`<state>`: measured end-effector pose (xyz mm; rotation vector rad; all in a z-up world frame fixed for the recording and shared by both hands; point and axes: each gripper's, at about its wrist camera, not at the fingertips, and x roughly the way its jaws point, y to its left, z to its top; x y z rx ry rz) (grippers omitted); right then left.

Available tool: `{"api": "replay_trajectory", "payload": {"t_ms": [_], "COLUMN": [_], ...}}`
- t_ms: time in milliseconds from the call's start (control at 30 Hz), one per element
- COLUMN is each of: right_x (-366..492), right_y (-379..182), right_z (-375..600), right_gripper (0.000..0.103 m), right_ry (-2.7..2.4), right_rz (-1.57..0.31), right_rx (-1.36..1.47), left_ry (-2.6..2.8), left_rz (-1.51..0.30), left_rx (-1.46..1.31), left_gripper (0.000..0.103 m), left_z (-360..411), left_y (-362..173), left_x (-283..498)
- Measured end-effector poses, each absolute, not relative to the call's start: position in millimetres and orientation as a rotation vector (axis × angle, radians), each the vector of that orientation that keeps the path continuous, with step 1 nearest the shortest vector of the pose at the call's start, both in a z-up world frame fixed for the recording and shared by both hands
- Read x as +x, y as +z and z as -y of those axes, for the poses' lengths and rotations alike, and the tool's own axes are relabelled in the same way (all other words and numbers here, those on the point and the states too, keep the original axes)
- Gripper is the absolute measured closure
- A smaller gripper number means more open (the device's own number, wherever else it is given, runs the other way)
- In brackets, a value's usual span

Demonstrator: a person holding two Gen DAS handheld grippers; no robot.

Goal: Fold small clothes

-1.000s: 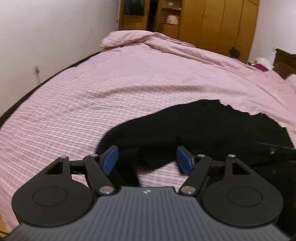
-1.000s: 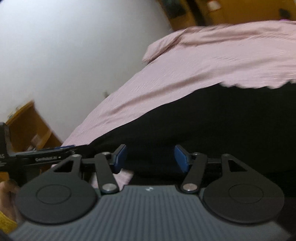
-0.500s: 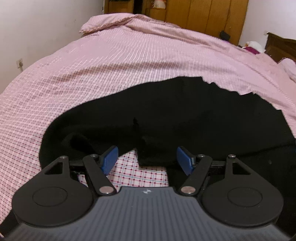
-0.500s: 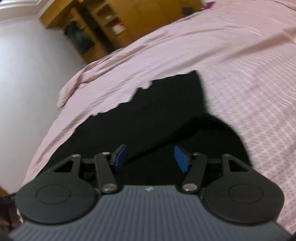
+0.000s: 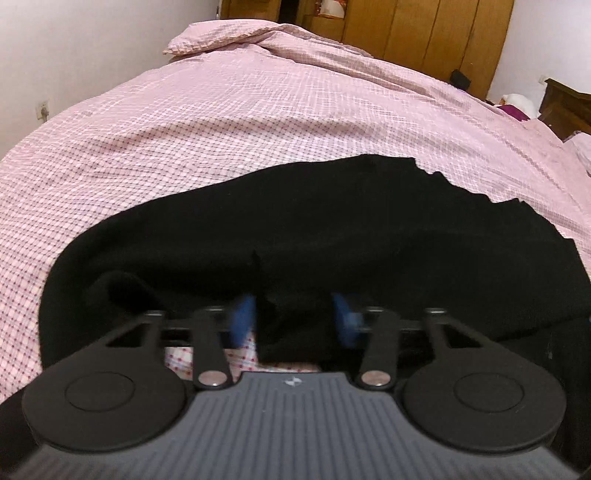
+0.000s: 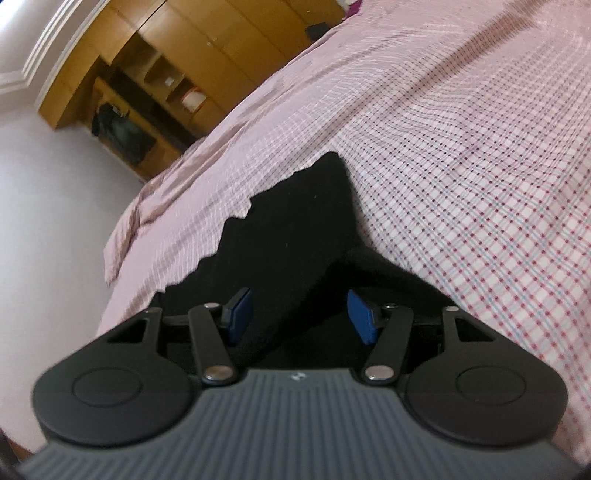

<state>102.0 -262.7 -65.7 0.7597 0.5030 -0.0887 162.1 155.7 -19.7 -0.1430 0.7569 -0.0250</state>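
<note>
Item: black garment (image 5: 332, 229), small, dark knit or jersey by its look; type cannot be told. Lies spread on the bed (image 5: 258, 122), over a pink checked cover, at the near edge of the bed. Far hem is jagged or scalloped. Near edge is bunched, with a slit or fold line close to the middle and a rolled lump toward the near left.

Left hand-held gripper (image 5: 293, 319): jaws have just been closing; blue pads blurred, part-way in, with a flap of the near edge between them. Whether the pads already press the cloth cannot be told.

Right hand-held gripper (image 6: 301, 314): jaws apart, about half open, poised over the garment's right end near a raised fold; cloth lies between and under the pads, not pinched.

Handling, as judged: light, limp, no stiffness; will sag and drag from any single hold. Not fragile, not slippery against the cotton cover; likely to cling and wrinkle when slid. Black on black hides layers, so a pinch may catch one ply or two.

Hold points, as judged: the near edge at two spots well apart, one per hand, taking both plies; lift clear of the cover before carrying toward the far hem.

Background: wooden wardrobe (image 5: 424, 33), white wall (image 5: 74, 48).
</note>
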Motion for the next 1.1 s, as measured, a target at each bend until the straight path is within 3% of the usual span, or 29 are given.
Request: {"api": "replay_trajectory", "payload": {"t_ms": [33,67,100,133,400,600,833,900,967,1033,1100], "right_x": [105.7,108.9,112.0,115.1,95.8,106.1,104.3,103.8,98.4,94.5,89.3], "right_y": [-66.0,-66.0,-65.8,-65.2,-46.7,-71.8,-74.0,-68.8,-61.9,-54.3,-47.1], "right_z": [264.5,265.0,265.8,267.2,285.9,300.8,297.1,293.6,289.3,281.7,275.0], "right_gripper": [0.044,0.055,0.069,0.097,0.096,0.095,0.094,0.083,0.057,0.044,0.044], "right_ry": [-0.085,-0.084,-0.088,-0.098,-0.189,-0.189,-0.183,-0.191,-0.185,-0.173,-0.157], "right_rz": [-0.501,-0.501,-0.503,-0.513,-0.387,-0.506,-0.533,-0.542,-0.529,-0.512,-0.506], "right_rx": [0.768,0.770,0.767,0.762,0.698,0.712,0.699,0.684,0.663,0.631,0.594], "left_ry": [-0.033,-0.048,-0.052,-0.050,-0.062,0.011,0.051,0.060,0.074,0.090,0.109], "left_rz": [-0.758,-0.760,-0.755,-0.746,-0.744,-0.822,-0.814,-0.813,-0.807,-0.795,-0.776], "left_rx": [-0.150,-0.167,-0.179,-0.177,-0.140,-0.046,-0.015,-0.029,-0.031,-0.026,-0.025], "left_gripper": [0.080,0.086,0.087,0.088,0.089,0.089,0.087,0.085,0.078,0.069,0.056], "left_z": [-154.9,-154.7,-154.4,-153.0,-135.4,-125.7,-124.4,-128.2,-133.0,-138.2,-144.9], "left_y": [-18.4,-16.2,-12.9,-8.8,11.6,-16.6,-9.1,-5.1,-0.4,5.1,11.2], "left_x": [161.6,161.3,159.6,157.4,136.8,142.1,136.9,132.8,128.5,121.5,113.4]}}
